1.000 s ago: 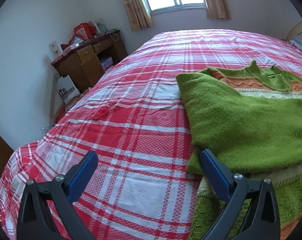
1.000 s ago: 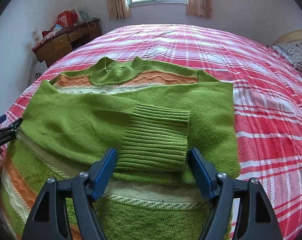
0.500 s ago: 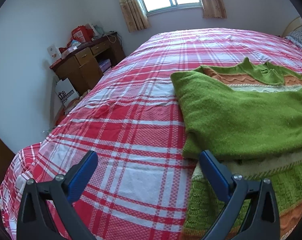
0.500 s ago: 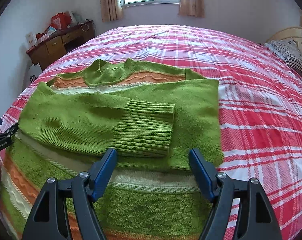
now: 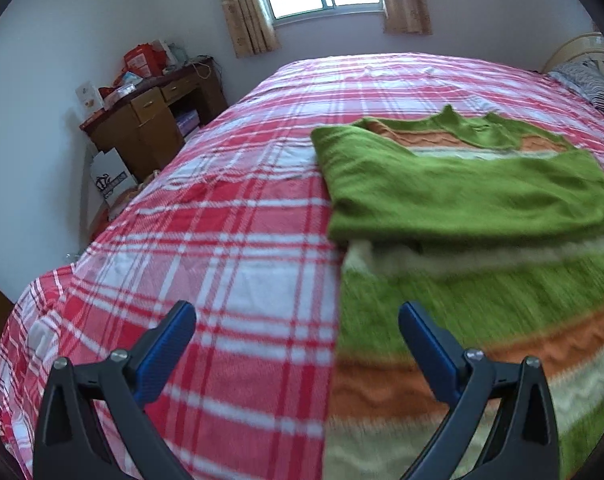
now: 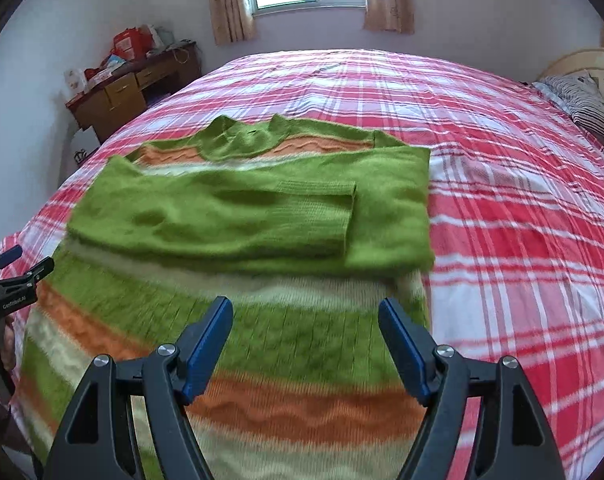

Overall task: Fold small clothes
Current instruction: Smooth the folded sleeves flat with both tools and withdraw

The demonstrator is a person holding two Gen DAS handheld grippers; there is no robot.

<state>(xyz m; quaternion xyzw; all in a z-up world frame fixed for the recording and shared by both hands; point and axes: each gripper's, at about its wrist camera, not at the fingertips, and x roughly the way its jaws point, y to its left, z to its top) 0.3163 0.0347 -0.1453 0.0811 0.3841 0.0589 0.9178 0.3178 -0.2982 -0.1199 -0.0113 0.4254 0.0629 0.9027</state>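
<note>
Flat: fuzzy green knit sweater [image 6: 262,216], sleeves folded, on plaid bedsheet [image 6: 521,240]; both jaws spread, empty.

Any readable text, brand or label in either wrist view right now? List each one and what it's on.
"GenRobot.AI": white print on the left gripper, seen at the edge of the right wrist view; small, so the reading is tentative.
White paper bag beside the wooden desk: dark crown-like logo with a line of text, too small to read.
Red packages on the desk: print too blurred to read.
</note>
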